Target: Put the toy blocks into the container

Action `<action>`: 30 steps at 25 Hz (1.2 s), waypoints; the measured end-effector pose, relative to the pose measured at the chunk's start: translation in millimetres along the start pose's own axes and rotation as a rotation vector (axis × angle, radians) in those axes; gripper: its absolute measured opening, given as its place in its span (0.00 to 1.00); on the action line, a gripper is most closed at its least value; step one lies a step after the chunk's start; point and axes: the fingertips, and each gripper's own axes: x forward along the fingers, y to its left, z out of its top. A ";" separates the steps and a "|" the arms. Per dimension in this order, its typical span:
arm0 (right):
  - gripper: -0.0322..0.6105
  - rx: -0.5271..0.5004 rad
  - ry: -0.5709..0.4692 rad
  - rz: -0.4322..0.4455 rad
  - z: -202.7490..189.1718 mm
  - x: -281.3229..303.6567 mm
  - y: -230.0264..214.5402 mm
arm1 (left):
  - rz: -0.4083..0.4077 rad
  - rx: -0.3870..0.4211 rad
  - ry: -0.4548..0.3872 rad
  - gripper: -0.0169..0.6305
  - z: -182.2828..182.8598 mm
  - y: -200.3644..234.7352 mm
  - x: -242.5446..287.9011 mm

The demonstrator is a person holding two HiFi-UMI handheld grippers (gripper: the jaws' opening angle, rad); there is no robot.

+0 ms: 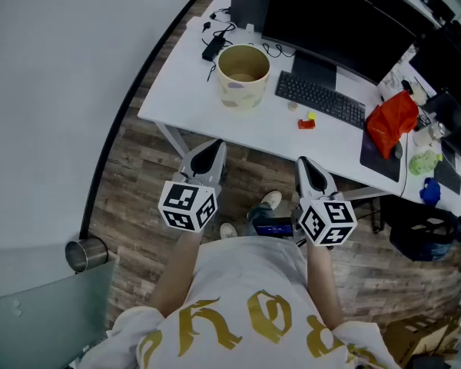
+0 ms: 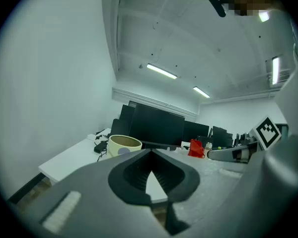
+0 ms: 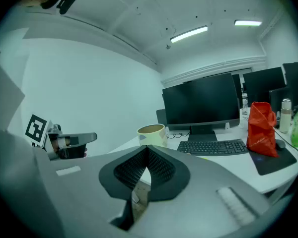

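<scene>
A cream round container (image 1: 244, 75) stands open on the white desk (image 1: 184, 91); it also shows in the left gripper view (image 2: 124, 144) and the right gripper view (image 3: 151, 133). To its right, by the keyboard, lie a red toy block (image 1: 306, 124), a small yellow-green one (image 1: 311, 116) and a tiny orange one (image 1: 292, 104). My left gripper (image 1: 208, 154) and right gripper (image 1: 311, 167) hang side by side in front of the desk's near edge, over the wooden floor. Both are shut with nothing held, their tips touching (image 2: 151, 155) (image 3: 148, 149).
A black keyboard (image 1: 320, 98) and monitor (image 1: 338, 14) sit behind the blocks. A red bag (image 1: 392, 121) lies on a dark mat at the right. Cables and a black adapter (image 1: 213, 46) lie left of the container. A metal bin (image 1: 86, 254) stands on the floor by the wall.
</scene>
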 end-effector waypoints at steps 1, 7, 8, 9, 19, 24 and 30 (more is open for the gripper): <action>0.07 -0.004 0.003 0.000 0.3 0.2 -0.1 | 0.001 0.000 0.002 0.03 -1.1 -0.2 -0.8; 0.07 -0.028 0.006 0.002 -0.8 -3.9 -1.6 | -0.001 0.004 0.021 0.03 -13.2 -2.8 -4.7; 0.07 -0.026 0.010 0.001 -2.7 -3.6 -3.6 | 0.002 -0.002 0.026 0.03 -16.5 -2.5 -4.5; 0.08 -0.025 0.012 0.001 -4.0 -2.6 -6.3 | 0.005 -0.008 0.033 0.03 -19.9 -2.1 -3.5; 0.33 -0.112 0.076 0.098 -2.1 28.4 -45.5 | 0.048 -0.031 0.062 0.25 -33.8 -8.8 43.8; 0.33 -0.131 0.123 0.150 -3.5 46.8 -79.6 | 0.086 -0.047 0.063 0.25 -37.3 -18.4 76.7; 0.33 -0.155 0.173 0.186 -5.7 66.5 -125.8 | 0.140 -0.067 0.110 0.24 -53.6 -33.3 108.2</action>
